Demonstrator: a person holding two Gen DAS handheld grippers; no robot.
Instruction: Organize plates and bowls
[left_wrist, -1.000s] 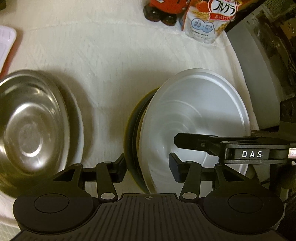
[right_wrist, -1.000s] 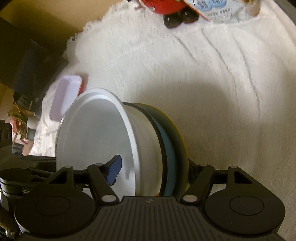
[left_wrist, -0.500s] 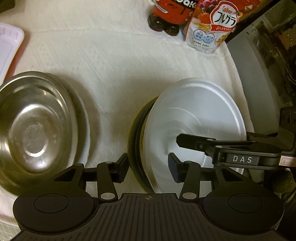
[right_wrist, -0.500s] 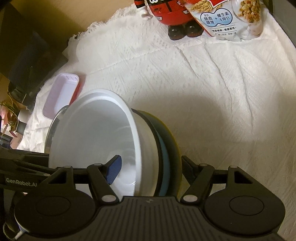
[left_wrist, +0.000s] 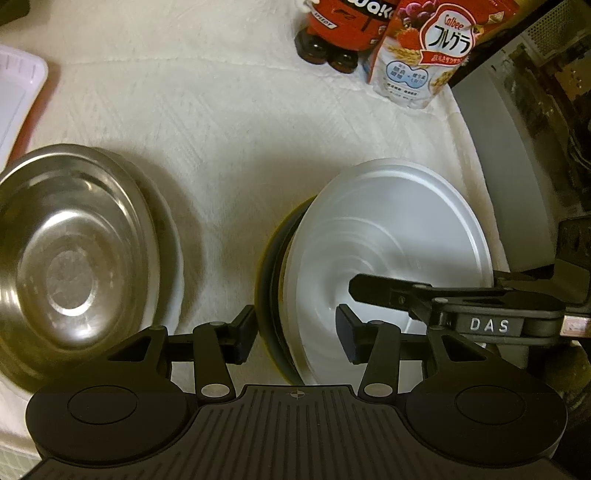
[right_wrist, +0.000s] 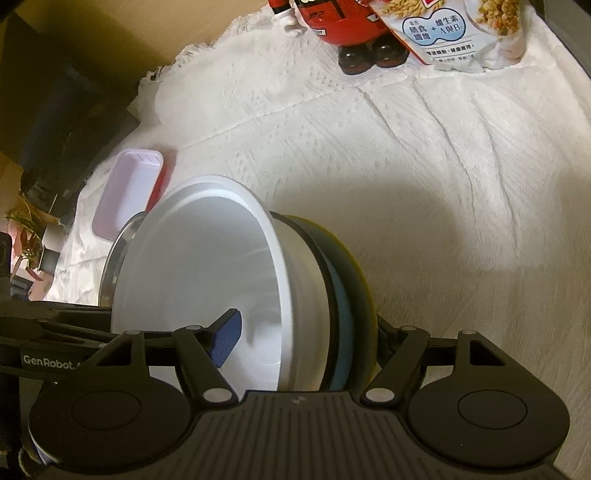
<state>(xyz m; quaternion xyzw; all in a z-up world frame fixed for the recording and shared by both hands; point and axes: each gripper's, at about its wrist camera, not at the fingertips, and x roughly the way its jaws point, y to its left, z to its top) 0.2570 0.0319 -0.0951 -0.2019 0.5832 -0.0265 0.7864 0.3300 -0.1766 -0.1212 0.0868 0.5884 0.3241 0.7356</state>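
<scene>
Both my grippers clamp one stack of dishes from opposite edges above the white tablecloth (right_wrist: 461, 155). My left gripper (left_wrist: 297, 332) grips the stack's rim, one finger behind the dark plates (left_wrist: 271, 280), the other inside the white bowl (left_wrist: 391, 251). My right gripper (right_wrist: 306, 339) grips the same stack, its blue pad inside the bowl (right_wrist: 199, 273), the other finger behind the yellow plate (right_wrist: 364, 280). Left of the stack sits a steel bowl (left_wrist: 70, 254); beyond it stand a cereal bag (left_wrist: 424, 55) and a red toy (left_wrist: 343, 26).
</scene>
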